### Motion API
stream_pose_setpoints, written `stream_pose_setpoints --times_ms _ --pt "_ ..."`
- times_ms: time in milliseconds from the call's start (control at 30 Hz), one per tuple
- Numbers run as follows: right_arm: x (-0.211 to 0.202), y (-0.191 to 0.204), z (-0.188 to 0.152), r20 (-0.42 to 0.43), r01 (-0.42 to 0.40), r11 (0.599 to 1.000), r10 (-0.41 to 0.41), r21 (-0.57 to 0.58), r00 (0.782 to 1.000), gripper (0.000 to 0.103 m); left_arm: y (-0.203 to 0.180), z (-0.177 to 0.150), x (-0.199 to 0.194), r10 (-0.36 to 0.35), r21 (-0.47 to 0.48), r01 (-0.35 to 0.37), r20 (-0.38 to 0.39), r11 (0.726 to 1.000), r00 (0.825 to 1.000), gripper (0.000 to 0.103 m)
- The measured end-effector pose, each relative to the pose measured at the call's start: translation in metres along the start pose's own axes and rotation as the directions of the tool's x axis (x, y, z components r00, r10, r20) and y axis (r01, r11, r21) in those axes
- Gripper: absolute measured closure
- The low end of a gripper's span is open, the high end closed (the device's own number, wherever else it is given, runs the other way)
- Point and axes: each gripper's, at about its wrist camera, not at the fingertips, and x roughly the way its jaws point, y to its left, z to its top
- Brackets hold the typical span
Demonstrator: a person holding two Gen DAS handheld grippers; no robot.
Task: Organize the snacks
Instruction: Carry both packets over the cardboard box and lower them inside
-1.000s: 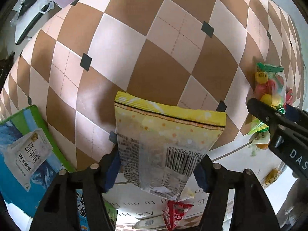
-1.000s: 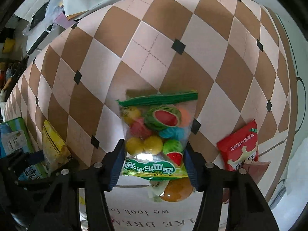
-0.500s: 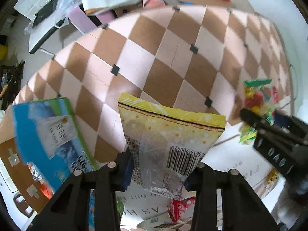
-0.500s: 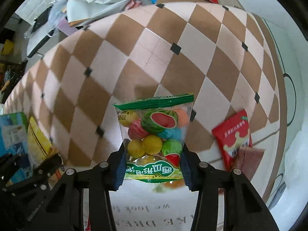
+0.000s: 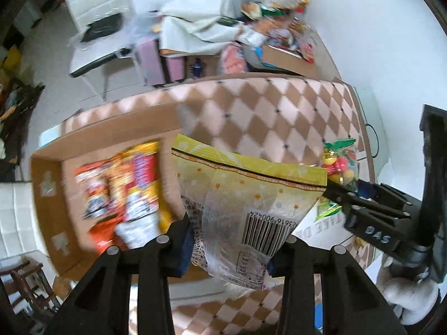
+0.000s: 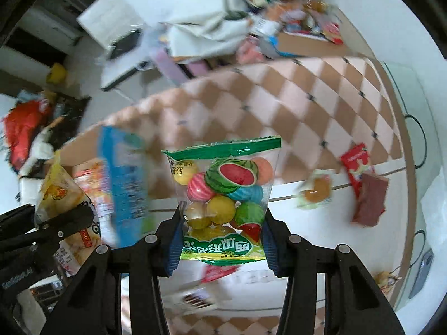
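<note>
My left gripper (image 5: 232, 248) is shut on a yellow snack packet (image 5: 245, 195) with a barcode, held high above the checkered table. Below it to the left lies a cardboard box (image 5: 56, 217) with red and orange snack bags (image 5: 123, 192) inside. My right gripper (image 6: 222, 237) is shut on a clear bag of fruit-shaped gummy balls (image 6: 226, 192) with a green top seal. In the left wrist view the right gripper (image 5: 338, 192) shows at the right with that candy bag (image 5: 339, 159). In the right wrist view the left gripper (image 6: 47, 223) and its yellow packet (image 6: 60, 192) appear at the far left.
On the table to the right lie a red packet (image 6: 356, 164), a dark brown packet (image 6: 371, 201) and a small orange jelly cup (image 6: 317, 191). A blue box (image 6: 125, 178) stands by the cardboard box. Chairs (image 5: 95, 28) and a second snack-filled box (image 5: 285, 55) sit beyond the table.
Both grippers closed tighter on their packets and rose well above the table, carrying them. The view now takes in the cardboard box, the table's far edge and the room beyond.
</note>
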Motion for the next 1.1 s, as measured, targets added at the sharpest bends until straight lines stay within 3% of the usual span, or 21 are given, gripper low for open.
stream_pose_setpoints --times_ms 100,233,467,667,933,1033,1100 --pt "-0.017 0.048 -0.019 0.015 -0.048 0.998 0.049 -0.045 0.999 0.052 0.041 -0.018 -0.017 0.037 -0.045 -0.037 0.012 0.998 0.999 0.067" --pt "-0.011 0.114 -0.024 0.004 -0.081 0.991 0.082 -0.103 0.997 0.052 0.105 -0.036 -0.024 0.086 -0.121 -0.085 0.004 0.989 0.996 0.067" --pt "0.029 0.194 -0.018 -0.03 -0.041 0.987 0.036 -0.154 0.999 0.052 0.19 -0.034 -0.002 0.089 -0.229 -0.1 -0.058 0.968 0.994 0.067" --pt "0.08 0.217 0.0 -0.062 0.032 0.988 -0.042 -0.148 0.997 0.052 0.23 -0.017 0.043 0.047 -0.258 -0.088 -0.162 0.962 0.986 0.067" --pt "0.128 0.229 0.015 -0.076 0.148 0.974 -0.163 -0.174 0.984 0.052 0.245 0.005 0.087 0.081 -0.211 -0.137 -0.254 0.968 0.964 0.064" --pt "0.142 0.227 0.023 -0.113 0.156 0.976 -0.174 -0.154 0.978 0.051 0.245 0.01 0.1 0.087 -0.202 -0.147 -0.28 0.968 0.956 0.064" --pt "0.152 0.226 0.025 -0.16 0.154 0.978 -0.175 -0.138 0.971 0.045 0.245 0.011 0.106 0.087 -0.199 -0.149 -0.291 0.969 0.953 0.053"
